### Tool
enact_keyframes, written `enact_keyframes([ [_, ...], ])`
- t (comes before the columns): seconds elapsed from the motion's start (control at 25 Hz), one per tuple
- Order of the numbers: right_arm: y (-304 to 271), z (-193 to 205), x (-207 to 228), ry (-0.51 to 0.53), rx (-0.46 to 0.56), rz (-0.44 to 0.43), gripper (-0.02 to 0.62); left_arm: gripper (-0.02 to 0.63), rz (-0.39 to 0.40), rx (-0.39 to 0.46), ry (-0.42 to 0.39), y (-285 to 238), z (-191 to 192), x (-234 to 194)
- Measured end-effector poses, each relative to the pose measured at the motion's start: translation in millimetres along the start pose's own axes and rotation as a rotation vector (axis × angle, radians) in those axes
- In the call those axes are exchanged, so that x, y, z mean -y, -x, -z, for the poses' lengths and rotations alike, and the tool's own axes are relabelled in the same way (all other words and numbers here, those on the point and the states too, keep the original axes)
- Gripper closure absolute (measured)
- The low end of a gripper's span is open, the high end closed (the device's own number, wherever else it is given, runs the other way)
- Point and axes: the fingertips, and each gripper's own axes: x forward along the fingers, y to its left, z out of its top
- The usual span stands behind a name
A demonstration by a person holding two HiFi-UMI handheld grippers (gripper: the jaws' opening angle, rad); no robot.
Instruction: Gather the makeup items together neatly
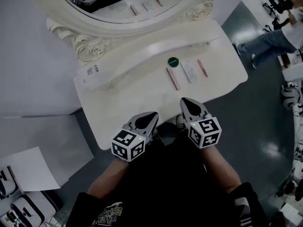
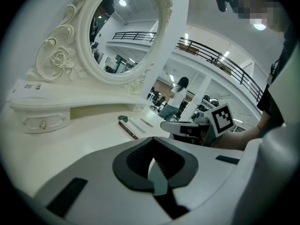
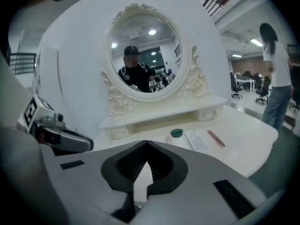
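**Both hand-held grippers closed and empty at the near edge of the surface**

The left hand-held gripper (image 1: 147,118) sits at the lower centre of the head view. Its jaws are pressed together with nothing between them, and its tip is over the near edge of the white surface (image 1: 128,103). The right hand-held gripper (image 1: 188,104) is just to its right and slightly higher in the frame. Its jaws are also closed and it carries nothing.

The makeup items lie well apart from both grippers, right of centre in the head view. Three long pieces rest side by side, all tilted the same way with small gaps between them. A dark pink stick (image 1: 172,78) is on the left, a flat white packet (image 1: 189,72) in the middle, and a thin pink stick (image 1: 202,68) on the right. A round green compact (image 1: 173,61) sits just above the upper end of the dark pink stick.

Beyond the items, a raised shelf carries the oval mirror (image 1: 118,1) in its carved white frame at the top of the frame. At the upper right, a person (image 1: 265,44) stands on the dark floor.
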Motion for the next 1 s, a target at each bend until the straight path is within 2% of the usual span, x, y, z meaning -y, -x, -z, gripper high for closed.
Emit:
enact_keyframes([
  [0.12,22,-14,-20,-0.031,0.054,-0.086,0.566,0.598,0.01,0.003,-0.019,-5,-2,11],
  [0.36,46,-45,-34,0.041,0.12,-0.198,0.566,0.598,-0.016,0.031,-0.041,-16,-19,29],
  [0.56,48,-52,-18,0.091,0.087,-0.278,0.566,0.598,-0.069,0.066,-0.029,-38,-36,41],
  [0.8,50,-60,10,0.113,0.064,-0.329,0.566,0.598,-0.116,0.09,-0.031,-65,-48,54],
  [1.0,47,-66,15,0.137,0.059,-0.39,0.566,0.598,-0.168,0.108,-0.031,-71,-53,57],
])
